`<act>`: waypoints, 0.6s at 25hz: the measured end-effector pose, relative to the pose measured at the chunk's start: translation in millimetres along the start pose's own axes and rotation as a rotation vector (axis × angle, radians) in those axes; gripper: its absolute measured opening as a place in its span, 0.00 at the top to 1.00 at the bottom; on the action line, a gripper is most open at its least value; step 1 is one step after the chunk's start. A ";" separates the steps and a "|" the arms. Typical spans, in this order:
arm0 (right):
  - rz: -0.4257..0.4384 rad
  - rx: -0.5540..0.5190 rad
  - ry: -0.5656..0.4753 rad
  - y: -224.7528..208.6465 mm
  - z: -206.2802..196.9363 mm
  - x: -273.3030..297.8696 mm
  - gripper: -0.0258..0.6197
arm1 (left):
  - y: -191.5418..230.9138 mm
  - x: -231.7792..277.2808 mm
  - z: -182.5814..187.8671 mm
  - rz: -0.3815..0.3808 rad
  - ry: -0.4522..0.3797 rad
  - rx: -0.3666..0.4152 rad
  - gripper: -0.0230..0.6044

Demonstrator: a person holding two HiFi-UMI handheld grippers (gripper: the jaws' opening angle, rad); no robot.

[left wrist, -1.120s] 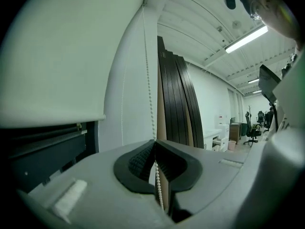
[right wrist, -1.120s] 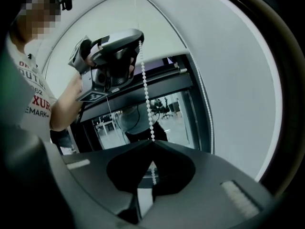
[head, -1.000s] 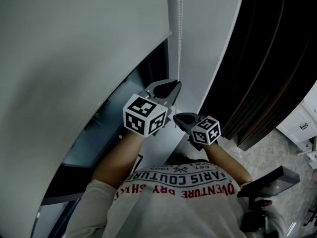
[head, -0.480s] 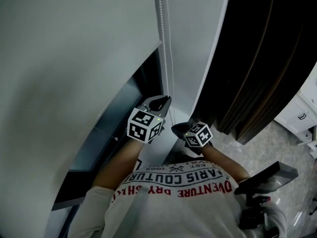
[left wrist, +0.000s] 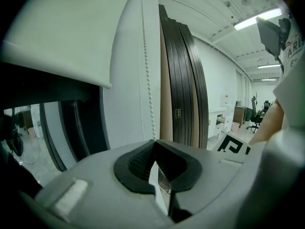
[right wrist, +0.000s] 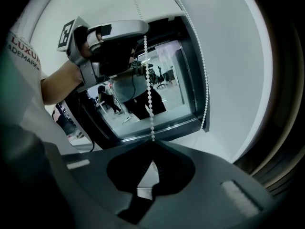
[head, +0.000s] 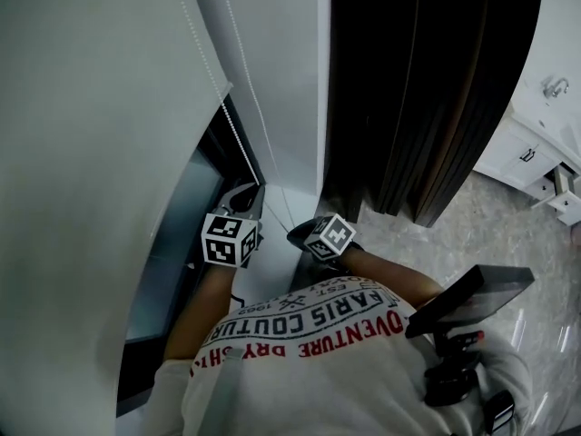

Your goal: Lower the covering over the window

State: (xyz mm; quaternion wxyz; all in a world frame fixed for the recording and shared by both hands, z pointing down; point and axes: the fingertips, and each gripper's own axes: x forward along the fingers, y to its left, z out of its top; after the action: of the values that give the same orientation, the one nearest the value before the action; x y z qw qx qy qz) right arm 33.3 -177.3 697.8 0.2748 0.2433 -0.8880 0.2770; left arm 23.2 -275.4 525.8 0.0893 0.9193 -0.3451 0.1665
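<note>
Roller blind point(head: 91, 107) fills the left of the head view, white, its lower edge part way down the window point(head: 172, 234); dark glass bare below it

Bead chain point(head: 209, 62) runs down along the blind's right edge, in front of a white wall strip point(head: 281, 80)

Left gripper point(head: 247, 191): the higher of the two, jaws pointing up along the chain. Own view shows the jaws together with the chain point(left wrist: 147, 80) pinched at the tip point(left wrist: 153, 142), beads rising straight from there beside the blind point(left wrist: 71, 37)

Right gripper point(head: 295, 234): just below and to the right of the left one, near it but apart. Own view shows the jaws together on the same chain point(right wrist: 149, 94) at the tip point(right wrist: 152, 144); that strand hangs taut from the left gripper point(right wrist: 114, 37) above. The loop's other strand hangs free at the right of the window frame, not in either gripper

Dark curtain point(head: 408, 89) in folds to the right of the wall strip, reaching the pale floor point(head: 490, 225)

White cabinet point(head: 536, 125) at far right

Person's shirt point(head: 309, 334) with red print at bottom centre; black slab on a mount point(head: 467, 298) beside it
</note>
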 end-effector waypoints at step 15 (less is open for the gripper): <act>-0.116 -0.082 -0.169 -18.2 54.5 -45.4 0.58 | 15.5 -12.7 3.6 0.027 -0.035 -0.056 0.79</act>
State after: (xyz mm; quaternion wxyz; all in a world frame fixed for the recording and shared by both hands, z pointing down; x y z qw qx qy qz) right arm 57.9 -212.0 638.1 0.2243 0.3055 -0.9029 0.2028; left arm 4.8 -280.3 518.6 0.1068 0.9145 -0.3636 0.1415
